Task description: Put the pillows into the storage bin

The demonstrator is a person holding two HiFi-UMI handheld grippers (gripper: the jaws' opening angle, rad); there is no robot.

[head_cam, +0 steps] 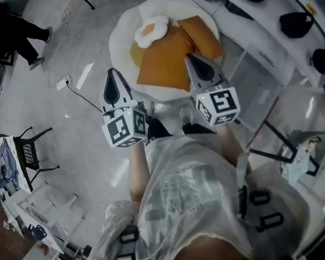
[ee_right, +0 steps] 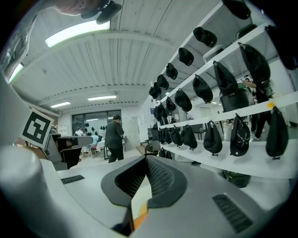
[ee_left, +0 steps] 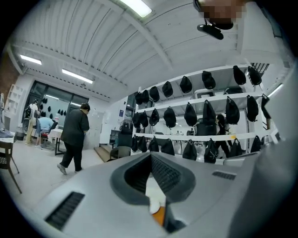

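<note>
My left claw (head_cam: 112,74) and right claw (head_cam: 190,58) are closed, empty; the orange pillow (head_cam: 163,65) looks soft and light, so I'd pinch a corner.

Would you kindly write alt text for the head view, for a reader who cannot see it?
Seen from above, a person holds the shut left gripper and shut right gripper near a white round bin containing orange pillows and a fried-egg pillow.

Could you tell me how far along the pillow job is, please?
Done: the orange pillows and the fried-egg pillow lie in the white storage bin. In hand: nothing; left gripper and right gripper are shut and empty. Left: no pillow visible outside the bin.
</note>
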